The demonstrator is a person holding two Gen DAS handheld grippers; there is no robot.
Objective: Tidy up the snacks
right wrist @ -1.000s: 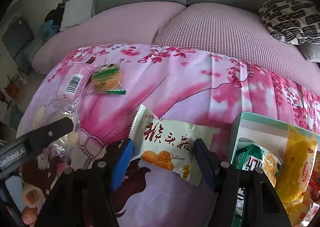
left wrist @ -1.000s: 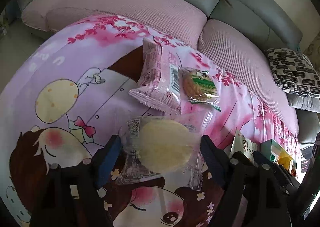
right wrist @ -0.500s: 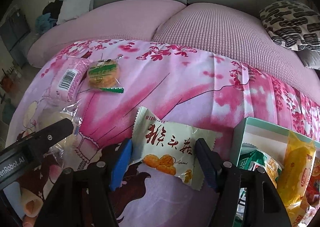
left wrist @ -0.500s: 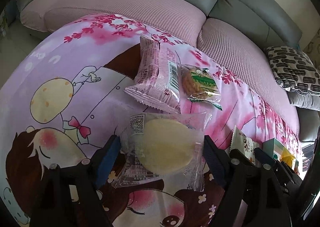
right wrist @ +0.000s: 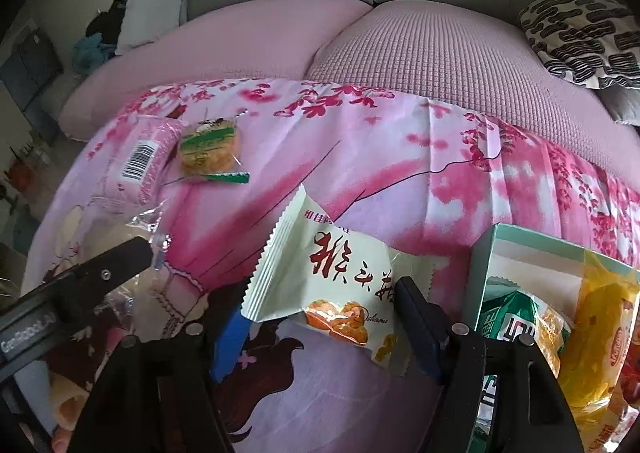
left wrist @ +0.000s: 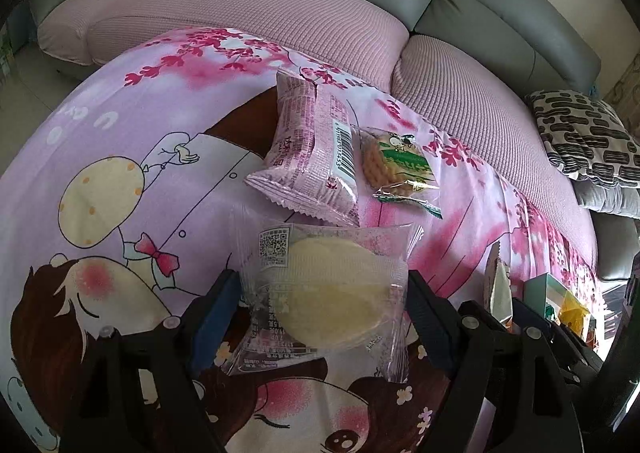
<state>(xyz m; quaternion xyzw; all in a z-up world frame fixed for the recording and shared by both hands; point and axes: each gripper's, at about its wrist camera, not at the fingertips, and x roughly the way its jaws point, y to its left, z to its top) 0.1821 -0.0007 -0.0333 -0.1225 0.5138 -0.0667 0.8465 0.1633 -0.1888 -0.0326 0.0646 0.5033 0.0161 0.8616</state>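
2 grippers, 4 loose packets, listed by size. Pink cartoon-print cloth (left wrist: pixel 120 141): my work surface. Green-rimmed cardboard box (right wrist: pixel 486 253): destination, I judge. White crinkle-edged packet (right wrist: pixel 332 273): between my right gripper (right wrist: pixel 320 329), jaws opening, unheld. Clear-wrapped pale round cake (left wrist: pixel 328 289): between my left gripper (left wrist: pixel 324 301), open; close squarely, gently.

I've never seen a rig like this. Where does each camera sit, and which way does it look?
Left wrist: on the left gripper, looking down at a clear-wrapped cake; its fingers show.
Right wrist: on the right gripper, jaws opening around a white packet, beside a green box.
Both show the pink packet and green-labelled biscuit.
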